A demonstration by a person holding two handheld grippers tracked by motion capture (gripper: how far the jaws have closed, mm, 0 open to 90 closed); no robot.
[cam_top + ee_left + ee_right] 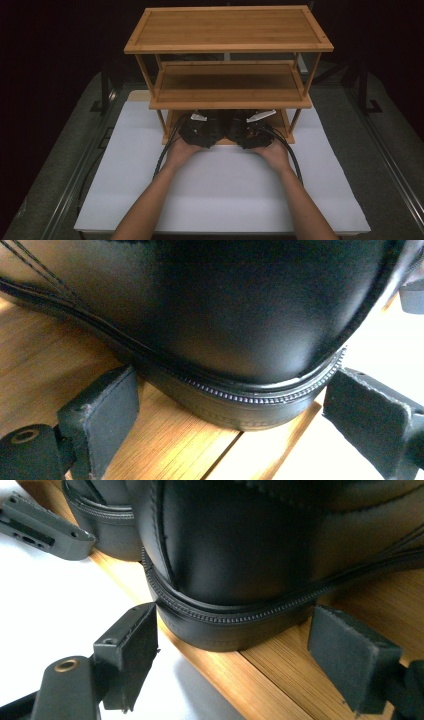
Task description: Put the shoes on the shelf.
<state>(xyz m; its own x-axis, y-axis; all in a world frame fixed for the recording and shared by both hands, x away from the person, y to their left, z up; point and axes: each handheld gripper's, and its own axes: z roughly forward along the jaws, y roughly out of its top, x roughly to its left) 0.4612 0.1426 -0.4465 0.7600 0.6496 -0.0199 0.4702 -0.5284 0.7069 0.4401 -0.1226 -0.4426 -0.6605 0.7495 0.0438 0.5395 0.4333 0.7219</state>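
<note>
A black leather shoe point(240, 315) stands on the bottom board point(55, 360) of a bamboo shelf. Its heel sits between the jaws of my left gripper point(235, 385), which is open, with both pads close beside the sole. A second black shoe point(240, 545) stands next to it, heel toward me. My right gripper point(237, 617) is open around that heel. In the high view both grippers, left point(201, 130) and right point(252, 131), reach side by side under the middle shelf, and their jaws are hidden there.
The three-tier bamboo shelf point(227, 47) stands at the back of a white table point(225, 190). Its top and middle boards are bare. The middle board point(230, 102) hangs low over both grippers. Black cables point(165, 155) trail back beside the forearms.
</note>
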